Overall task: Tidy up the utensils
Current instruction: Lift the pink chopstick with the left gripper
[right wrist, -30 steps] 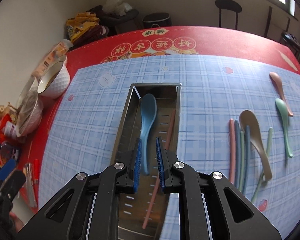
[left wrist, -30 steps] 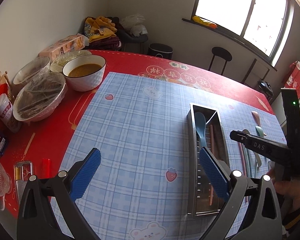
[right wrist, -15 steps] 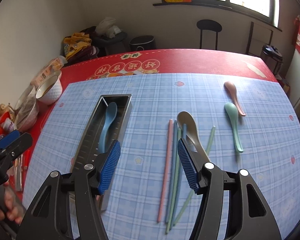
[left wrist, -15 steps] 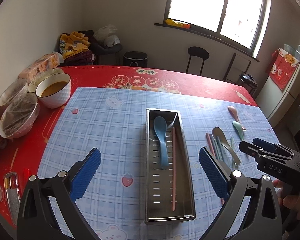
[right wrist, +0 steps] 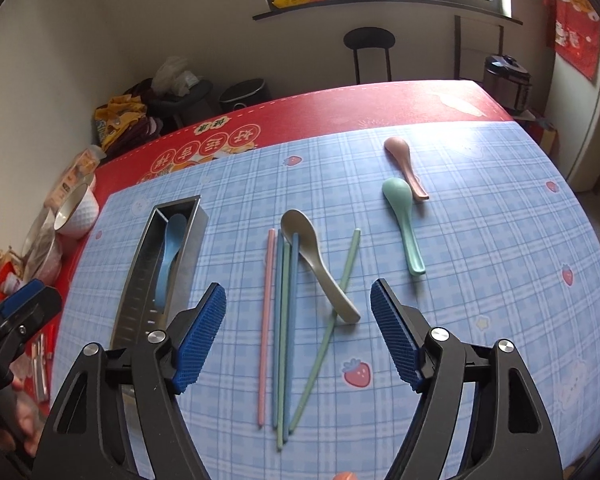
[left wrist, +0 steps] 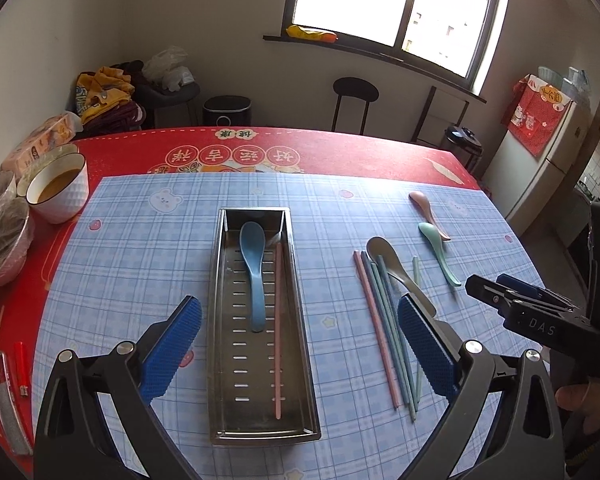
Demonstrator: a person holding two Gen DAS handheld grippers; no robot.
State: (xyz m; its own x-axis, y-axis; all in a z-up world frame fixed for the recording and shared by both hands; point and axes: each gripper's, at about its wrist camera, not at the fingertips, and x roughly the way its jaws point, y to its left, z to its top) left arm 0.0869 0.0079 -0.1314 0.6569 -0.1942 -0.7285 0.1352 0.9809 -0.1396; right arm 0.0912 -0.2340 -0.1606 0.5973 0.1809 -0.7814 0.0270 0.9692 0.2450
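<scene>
A metal tray (left wrist: pixel 260 360) on the blue checked mat (right wrist: pixel 480 260) holds a blue spoon (left wrist: pixel 254 276) and one pink chopstick (left wrist: pixel 278 328). Beside it lie loose chopsticks (right wrist: pixel 284 320) and three more spoons (right wrist: pixel 320 264) (grey, green, pink). My right gripper (right wrist: pixel 298 334) is opening above them, empty; my left gripper (left wrist: pixel 298 346) hangs wide apart over the tray.

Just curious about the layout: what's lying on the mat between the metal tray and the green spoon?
Between the metal tray and the green spoon lie loose chopsticks and a beige spoon resting across them, clearest in the right wrist view.
</scene>
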